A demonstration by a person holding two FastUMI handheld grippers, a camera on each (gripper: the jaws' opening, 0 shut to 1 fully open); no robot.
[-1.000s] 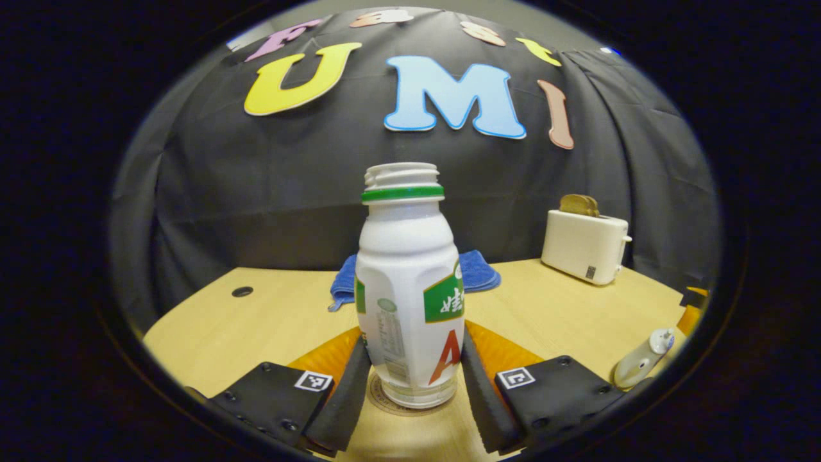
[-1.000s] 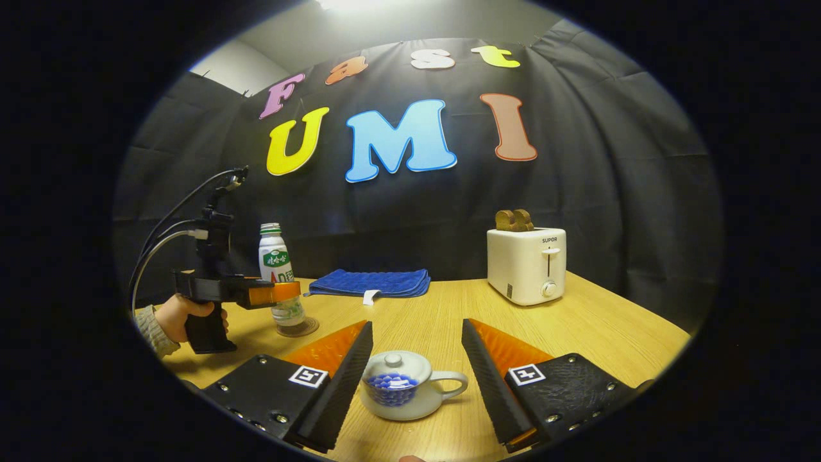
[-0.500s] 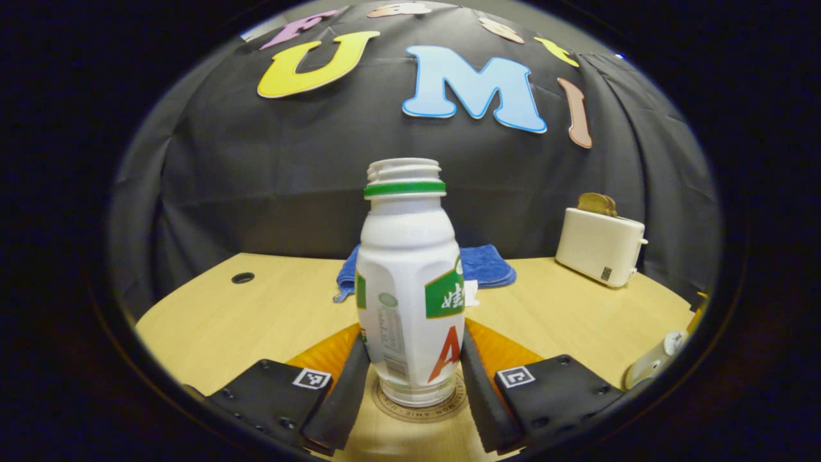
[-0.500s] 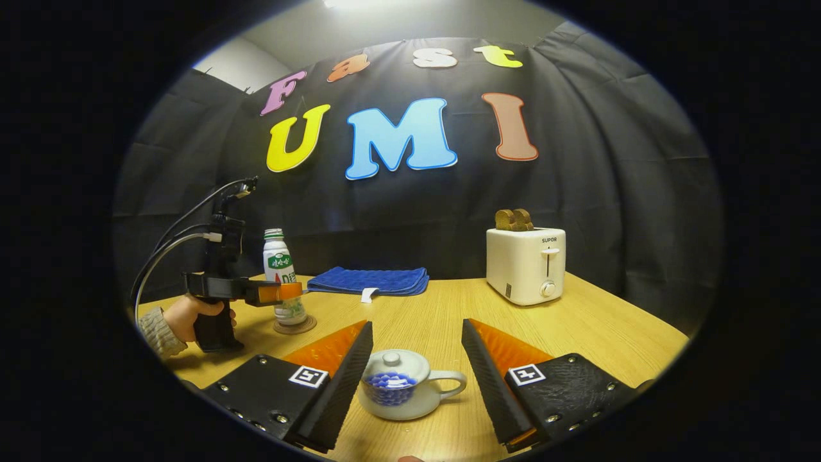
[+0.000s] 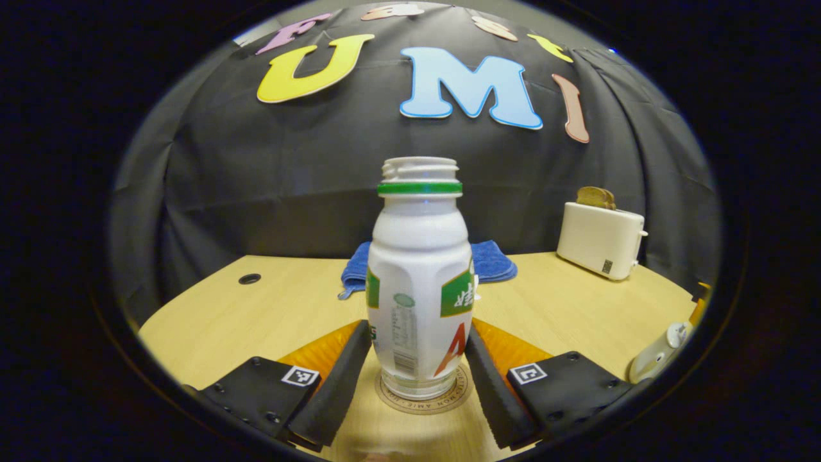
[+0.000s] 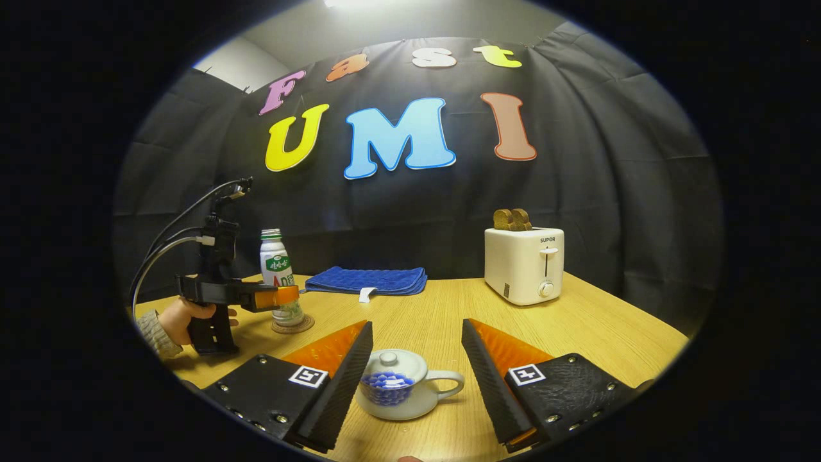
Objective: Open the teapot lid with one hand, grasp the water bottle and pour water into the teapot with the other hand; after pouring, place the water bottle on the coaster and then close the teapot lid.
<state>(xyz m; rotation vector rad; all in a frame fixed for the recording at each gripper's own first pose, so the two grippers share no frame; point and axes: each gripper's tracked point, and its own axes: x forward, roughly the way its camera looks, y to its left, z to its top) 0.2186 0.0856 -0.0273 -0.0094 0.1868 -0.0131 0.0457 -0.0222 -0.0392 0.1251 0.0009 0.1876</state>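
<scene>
A white water bottle (image 5: 420,282) with a green neck ring and no cap stands upright on the round coaster (image 5: 449,401). My left gripper (image 5: 420,330) is open, its fingers close along both sides of the bottle's lower half. In the right gripper view the same bottle (image 6: 274,266) sits on the coaster (image 6: 292,324) at the far left, with the left gripper (image 6: 282,296) around it, held by a hand (image 6: 186,314). The white teapot (image 6: 397,391), its lid (image 6: 391,366) on and its handle to the right, rests between the fingers of my open right gripper (image 6: 417,327).
A white toaster (image 6: 524,264) with bread in it stands at the back right of the wooden table (image 6: 577,327). A folded blue cloth (image 6: 365,281) lies by the back wall. In the left gripper view the teapot (image 5: 657,353) shows at the right edge, and a cable hole (image 5: 249,278) at the left.
The bottle came down onto the coaster and the left gripper's fingers spread slightly apart. The right gripper stayed put around the teapot.
</scene>
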